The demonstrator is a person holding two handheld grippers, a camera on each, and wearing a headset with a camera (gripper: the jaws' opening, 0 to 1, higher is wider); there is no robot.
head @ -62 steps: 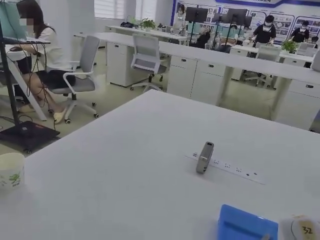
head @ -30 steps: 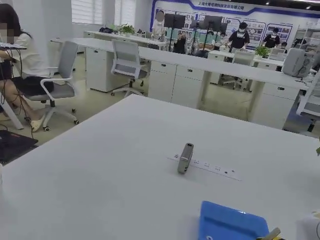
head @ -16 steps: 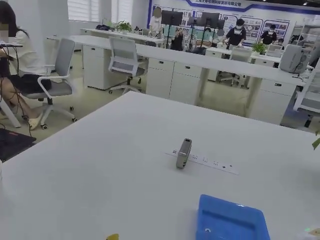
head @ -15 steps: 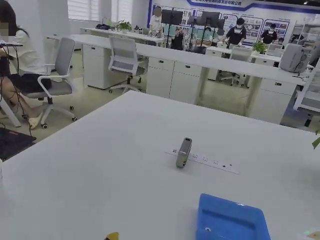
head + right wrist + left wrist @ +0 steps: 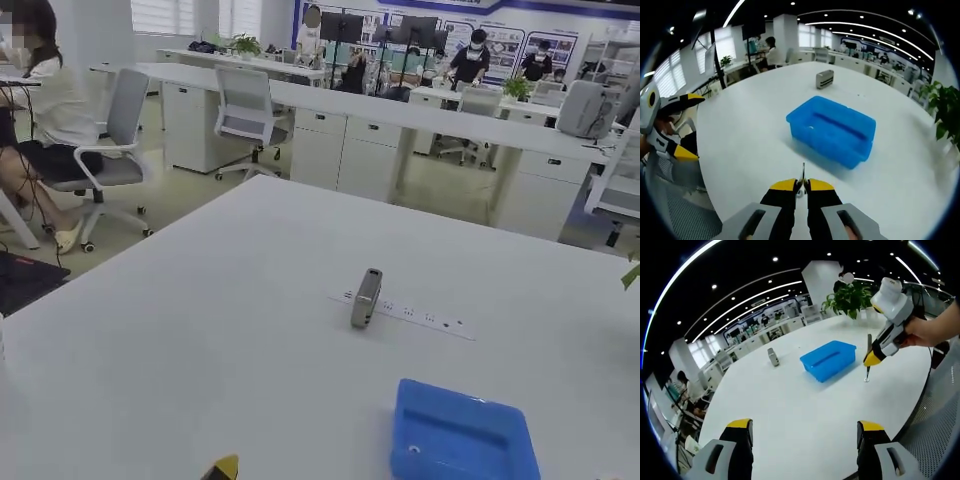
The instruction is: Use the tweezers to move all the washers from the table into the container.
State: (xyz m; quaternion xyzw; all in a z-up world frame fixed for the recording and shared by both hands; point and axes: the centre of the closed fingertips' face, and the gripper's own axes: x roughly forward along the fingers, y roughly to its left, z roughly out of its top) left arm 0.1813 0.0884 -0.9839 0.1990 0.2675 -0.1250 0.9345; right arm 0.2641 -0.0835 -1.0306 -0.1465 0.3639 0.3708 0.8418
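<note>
Between the yellow-tipped jaws of the right gripper (image 5: 802,186), which are pressed together, a thin pair of silver metal tweezers (image 5: 803,172) is pinched. Its points stick out ahead toward the blue rectangular plastic container (image 5: 832,130). From the left gripper view, the same right gripper (image 5: 872,359) sits in a person's hand (image 5: 922,332) and aims the tweezers (image 5: 868,352) steeply down. Their tip is close over the white table (image 5: 790,405), just beside the container (image 5: 829,359) but apart from it. The left gripper (image 5: 805,432) has its jaws spread wide with nothing between them, over the table's near edge. The right gripper view shows the left gripper (image 5: 689,125) off to the side, well apart from the container. In the head view the container (image 5: 462,440) sits on the near part of the table (image 5: 200,330). A small pale ring (image 5: 413,449), possibly a washer, lies on its floor. Beyond it a grey box-shaped device (image 5: 366,297) stands upright at one end of a white flush power strip (image 5: 425,320). A green potted plant (image 5: 847,297) stands at the table's edge. Farther off are long white desks, a grey swivel chair (image 5: 245,110) and a seated person (image 5: 45,95).
</note>
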